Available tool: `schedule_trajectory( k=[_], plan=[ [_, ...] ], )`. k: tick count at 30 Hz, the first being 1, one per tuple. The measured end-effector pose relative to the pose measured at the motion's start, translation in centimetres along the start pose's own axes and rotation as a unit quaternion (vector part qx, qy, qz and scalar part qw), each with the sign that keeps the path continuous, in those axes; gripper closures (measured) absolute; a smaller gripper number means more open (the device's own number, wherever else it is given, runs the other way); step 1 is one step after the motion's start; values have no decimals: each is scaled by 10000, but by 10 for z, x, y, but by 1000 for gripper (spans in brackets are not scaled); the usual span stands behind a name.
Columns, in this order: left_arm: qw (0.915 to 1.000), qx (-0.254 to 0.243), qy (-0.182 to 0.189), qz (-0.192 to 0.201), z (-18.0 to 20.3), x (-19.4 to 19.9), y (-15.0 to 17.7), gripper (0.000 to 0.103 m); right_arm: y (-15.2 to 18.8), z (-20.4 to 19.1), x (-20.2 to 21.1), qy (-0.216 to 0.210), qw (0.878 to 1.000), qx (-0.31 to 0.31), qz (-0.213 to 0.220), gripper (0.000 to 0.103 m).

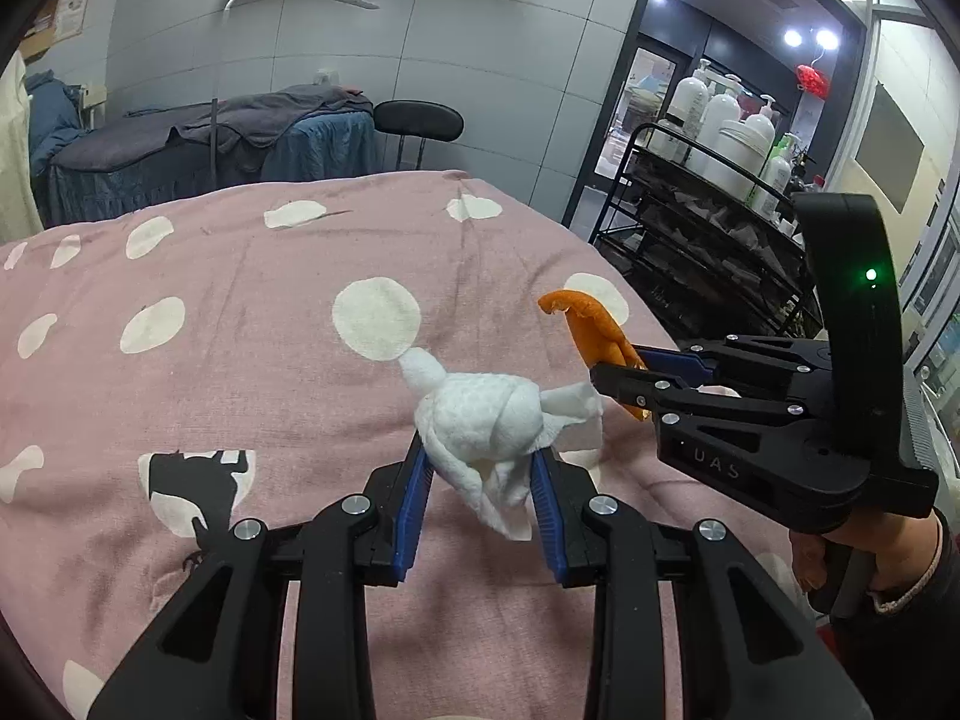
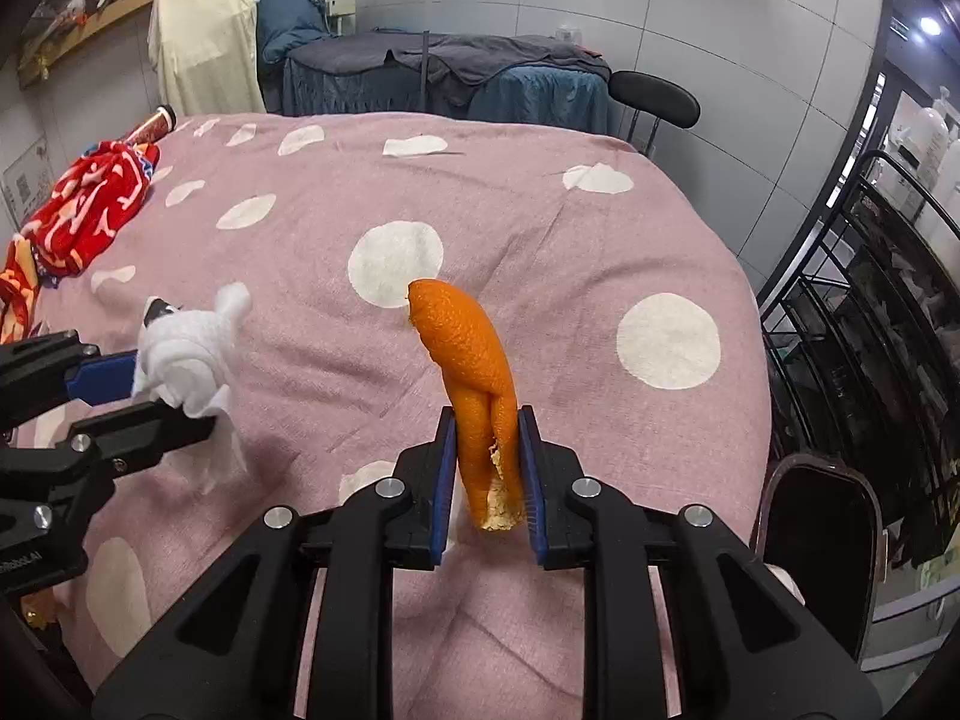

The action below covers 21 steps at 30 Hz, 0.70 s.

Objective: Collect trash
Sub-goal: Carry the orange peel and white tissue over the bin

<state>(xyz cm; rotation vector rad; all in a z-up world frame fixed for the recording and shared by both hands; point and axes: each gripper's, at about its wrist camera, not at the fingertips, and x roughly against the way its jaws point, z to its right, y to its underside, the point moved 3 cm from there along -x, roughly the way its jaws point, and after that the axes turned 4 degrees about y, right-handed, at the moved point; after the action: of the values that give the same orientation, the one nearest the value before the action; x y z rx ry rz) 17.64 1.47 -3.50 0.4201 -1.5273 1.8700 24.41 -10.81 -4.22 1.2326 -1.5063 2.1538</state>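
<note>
- Left gripper (image 1: 480, 468): blue pads pinch a crumpled white tissue (image 1: 489, 420) between them, jaws at a narrow gap set by the wad; tissue is lifted clear of the pink bedspread (image 1: 240, 312).
- Right gripper (image 2: 485, 468): jaws narrow and clamped on a strip of orange peel (image 2: 474, 372), which stands up from the pads toward 12 o'clock, its pale pith showing at the lower end.
- In the left wrist view the right gripper (image 1: 618, 369) comes in from 3 o'clock, peel (image 1: 591, 324) at its tip, near the tissue but apart from it; a hand (image 1: 870, 552) with a dark sleeve grips its handle at 4 o'clock.
- In the right wrist view the left gripper (image 2: 174, 396) enters from 9 o'clock with the tissue (image 2: 186, 354).
- Surroundings: bedspread is pink with white dots and carries a black animal print (image 1: 198, 480) at 8 o'clock in the left view.
- Red patterned cloth (image 2: 90, 210) lies on the bed at 10 o'clock, well apart from both grippers.
- Black wire rack (image 1: 708, 228) with white pump bottles (image 1: 720, 114) stands off the bed at 2 o'clock.
- Black stool (image 2: 654, 99) and a second bed with dark blue covers (image 2: 450, 72) sit beyond, at 12 to 1 o'clock.
- Nothing blocks either grip.
- Writing: "UAS" embossed on the right gripper body (image 1: 717, 463); wall posters too small to read.
</note>
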Motion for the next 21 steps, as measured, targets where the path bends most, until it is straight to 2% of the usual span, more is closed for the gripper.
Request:
schedule_trajectory(
  k=[5, 13, 21],
  plan=[
    [9997, -170, 170, -10, 23, -2, 1, 71, 7, 19, 21, 23, 9991, -348, 245, 82],
    [9973, -525, 514, 36, 64, -8, 2, 71, 36, 66, 52, 234, 9924, -1066, 565, 82],
    [9927, -828, 873, 11, 104, -20, 0, 71, 75, 125, 68, 768, 9796, -1768, 575, 82]
  ],
)
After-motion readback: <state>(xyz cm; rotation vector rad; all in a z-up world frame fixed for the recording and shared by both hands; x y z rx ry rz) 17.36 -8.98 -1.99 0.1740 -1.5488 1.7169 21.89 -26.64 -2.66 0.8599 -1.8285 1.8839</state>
